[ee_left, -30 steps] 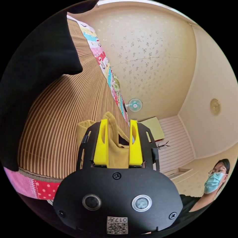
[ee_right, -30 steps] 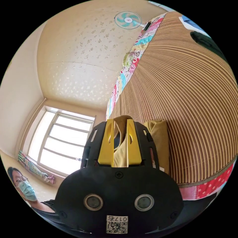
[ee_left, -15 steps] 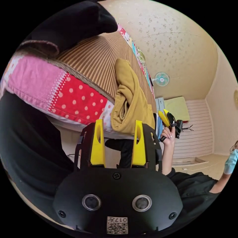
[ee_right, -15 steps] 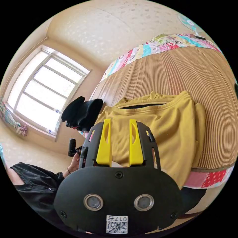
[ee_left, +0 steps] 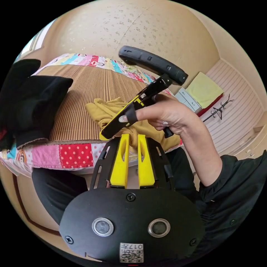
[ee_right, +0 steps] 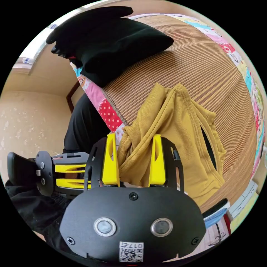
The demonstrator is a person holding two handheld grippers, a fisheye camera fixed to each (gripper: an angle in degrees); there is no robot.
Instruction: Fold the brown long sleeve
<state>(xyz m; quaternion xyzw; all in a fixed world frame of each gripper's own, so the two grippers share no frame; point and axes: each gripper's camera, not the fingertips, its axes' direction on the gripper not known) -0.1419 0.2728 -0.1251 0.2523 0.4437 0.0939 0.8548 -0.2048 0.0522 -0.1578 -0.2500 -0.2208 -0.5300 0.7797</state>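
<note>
1. Between the right gripper (ee_right: 133,162) jaws, which stand well apart, bunched mustard-brown cloth shows. Whether it lies between them or just beyond cannot be told, and the jaws do not press it.
2. Seen from the left gripper view, the left gripper (ee_left: 132,160) has its jaws close together with a narrow gap, and nothing is held between them. Its tips point at the near edge of the shirt.
3. Across that same view, a hand (ee_left: 167,116) holds the right gripper at a slant just above the shirt. In the right gripper view, the left gripper sits low at the side, off the bed.
4. Beyond the jaws, the brown long sleeve shirt (ee_right: 178,130) lies at the near edge of a striped mat (ee_right: 200,61) on a bed with a patchwork quilt (ee_left: 72,154). One end droops over the edge.
5. Farther along the mat sits a pile of black clothes (ee_right: 111,39), apart from the shirt. The person's dark sleeve (ee_left: 233,192) shows at the side.
6. Progress, as a judgement: the shirt is gathered into a narrow bundle with its neckline showing, but it looks rumpled and skewed. Straightening and a last tidy fold likely remain.
</note>
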